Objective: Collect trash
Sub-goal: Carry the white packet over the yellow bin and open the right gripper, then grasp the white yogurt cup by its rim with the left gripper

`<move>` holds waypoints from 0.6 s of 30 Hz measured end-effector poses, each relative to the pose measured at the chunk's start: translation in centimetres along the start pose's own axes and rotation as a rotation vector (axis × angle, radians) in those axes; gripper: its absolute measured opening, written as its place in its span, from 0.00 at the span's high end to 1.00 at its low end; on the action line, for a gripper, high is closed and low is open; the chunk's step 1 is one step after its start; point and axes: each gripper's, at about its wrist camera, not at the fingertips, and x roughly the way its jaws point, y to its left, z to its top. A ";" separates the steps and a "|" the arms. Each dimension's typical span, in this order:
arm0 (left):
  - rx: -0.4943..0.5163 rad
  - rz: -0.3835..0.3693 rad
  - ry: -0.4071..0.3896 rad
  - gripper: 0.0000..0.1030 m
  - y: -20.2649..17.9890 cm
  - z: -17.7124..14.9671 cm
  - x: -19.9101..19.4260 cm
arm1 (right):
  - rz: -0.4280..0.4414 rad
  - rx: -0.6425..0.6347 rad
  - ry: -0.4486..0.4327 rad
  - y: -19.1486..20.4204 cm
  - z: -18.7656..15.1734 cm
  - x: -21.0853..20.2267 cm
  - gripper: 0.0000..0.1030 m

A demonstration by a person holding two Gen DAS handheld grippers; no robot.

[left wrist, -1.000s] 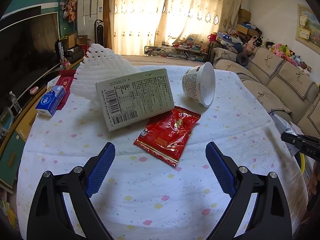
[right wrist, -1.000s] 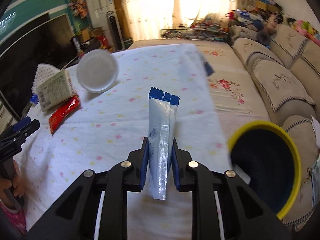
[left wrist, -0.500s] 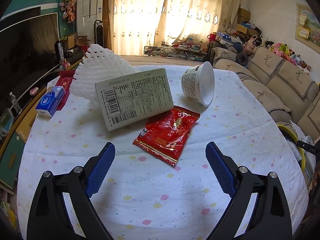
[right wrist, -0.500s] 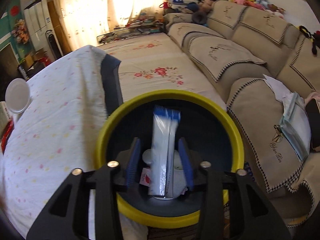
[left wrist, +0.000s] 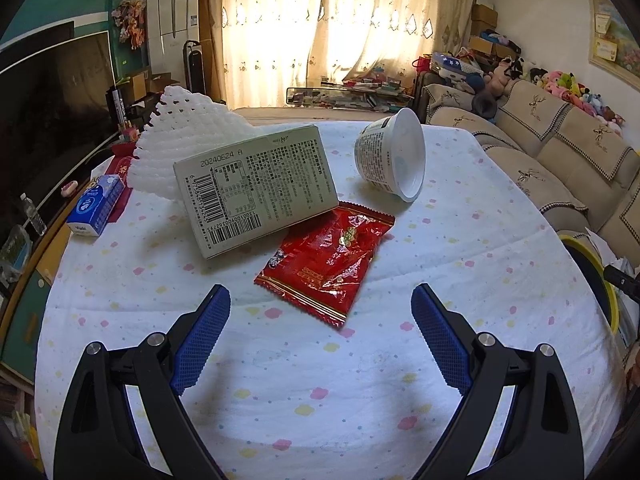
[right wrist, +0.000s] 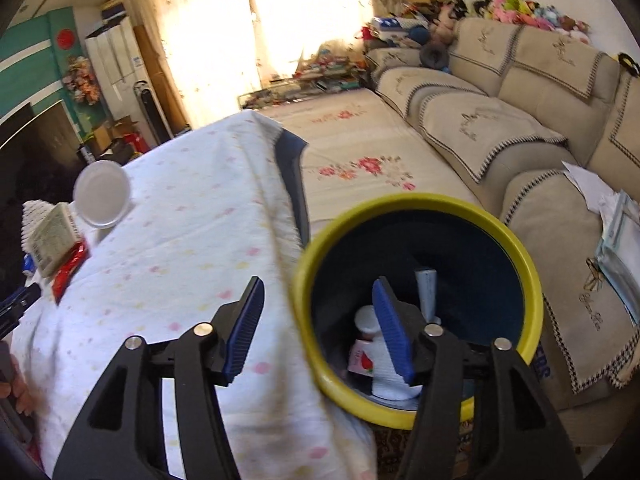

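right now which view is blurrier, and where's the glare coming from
Right wrist view is blurrier: the tablecloth and the yellow bin rim are smeared. Left wrist view is sharp; print on the box is crisp. Glare in both comes from the sunlit curtains, blown out white; fisheye bends the edges.

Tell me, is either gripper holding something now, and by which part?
Nothing is held. The left gripper is open above the table; the right gripper is open at the bin.

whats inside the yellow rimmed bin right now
Inside the bin, a white bottle with a strawberry label and an upright pale wrapper show. The right gripper, open, hides part of the bottom, so anything else there cannot be seen.
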 end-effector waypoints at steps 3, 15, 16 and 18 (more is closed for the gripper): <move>0.012 -0.014 0.015 0.12 -1.0 0.8 0.0 | -0.007 -0.038 -0.024 1.3 -0.4 -0.2 0.46; 0.136 0.030 0.013 0.12 -7.3 9.8 4.3 | -0.015 0.000 -0.102 1.0 -0.2 -1.5 0.34; 0.140 0.041 0.014 0.12 -7.5 10.4 4.9 | -0.010 0.005 -0.102 0.9 -0.2 -1.6 0.34; 0.149 0.068 0.017 0.12 -8.0 11.6 6.1 | -0.003 0.013 -0.100 0.6 -0.2 -1.5 0.34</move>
